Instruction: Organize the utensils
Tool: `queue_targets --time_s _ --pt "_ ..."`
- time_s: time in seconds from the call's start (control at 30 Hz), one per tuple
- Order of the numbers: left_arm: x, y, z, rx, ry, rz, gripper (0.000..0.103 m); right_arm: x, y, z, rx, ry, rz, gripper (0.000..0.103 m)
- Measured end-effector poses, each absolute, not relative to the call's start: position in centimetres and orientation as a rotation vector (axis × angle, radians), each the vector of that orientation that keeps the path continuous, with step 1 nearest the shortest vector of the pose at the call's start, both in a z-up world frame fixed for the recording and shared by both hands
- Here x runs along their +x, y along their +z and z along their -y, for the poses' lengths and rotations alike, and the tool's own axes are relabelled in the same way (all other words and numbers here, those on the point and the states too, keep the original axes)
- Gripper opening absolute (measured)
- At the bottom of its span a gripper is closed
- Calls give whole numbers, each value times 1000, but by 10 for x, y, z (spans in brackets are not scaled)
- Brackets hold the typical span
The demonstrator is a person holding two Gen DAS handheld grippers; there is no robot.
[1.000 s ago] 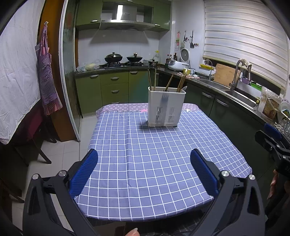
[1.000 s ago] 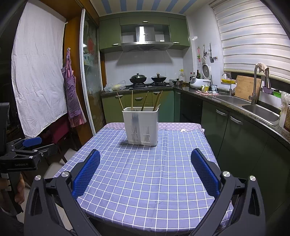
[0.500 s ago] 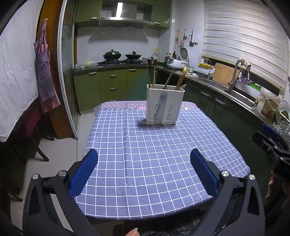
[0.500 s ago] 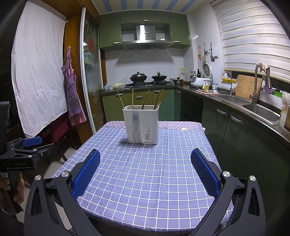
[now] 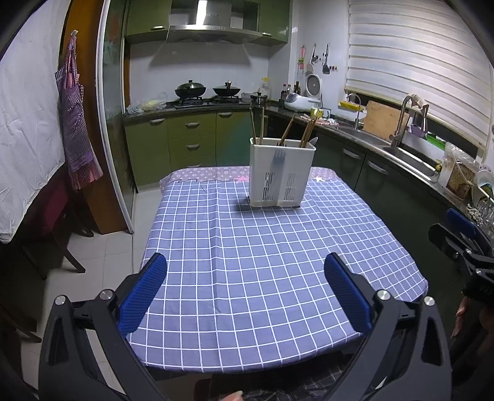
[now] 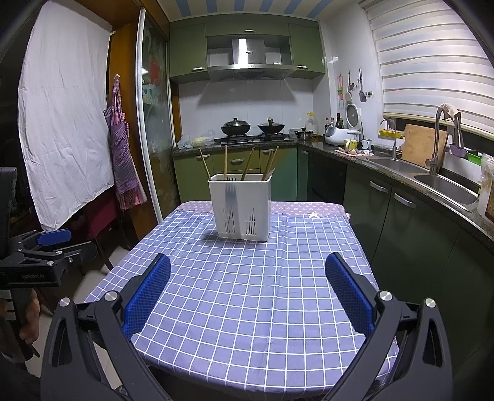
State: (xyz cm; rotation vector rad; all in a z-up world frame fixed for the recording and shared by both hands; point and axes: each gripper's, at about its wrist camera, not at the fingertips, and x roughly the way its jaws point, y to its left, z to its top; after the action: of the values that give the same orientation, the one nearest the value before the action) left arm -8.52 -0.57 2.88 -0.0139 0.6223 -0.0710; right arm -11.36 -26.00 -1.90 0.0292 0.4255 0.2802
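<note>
White utensil holder (image 5: 281,174) with chopsticks (image 5: 285,131) upright at far end of checked tablecloth (image 5: 262,262). Left gripper (image 5: 245,290) and right gripper (image 6: 248,288) both spread wide, empty, above near table edge, well apart from holder

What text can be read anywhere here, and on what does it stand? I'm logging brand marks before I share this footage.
"GenRobot.ai": small white print on the body of the left gripper, faint, so the reading is uncertain.
White letters on the right gripper: cut off at the frame edge, unreadable.
Maker's label on the range hood: too small to read.
Nothing else bears legible text.
</note>
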Motion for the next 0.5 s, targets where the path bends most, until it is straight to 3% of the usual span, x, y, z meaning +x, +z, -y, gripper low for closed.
queue_targets --time_s 0.5 --pt "-82 28 12 37 -49 -605 97 -108 -26 259 25 286 -451 99"
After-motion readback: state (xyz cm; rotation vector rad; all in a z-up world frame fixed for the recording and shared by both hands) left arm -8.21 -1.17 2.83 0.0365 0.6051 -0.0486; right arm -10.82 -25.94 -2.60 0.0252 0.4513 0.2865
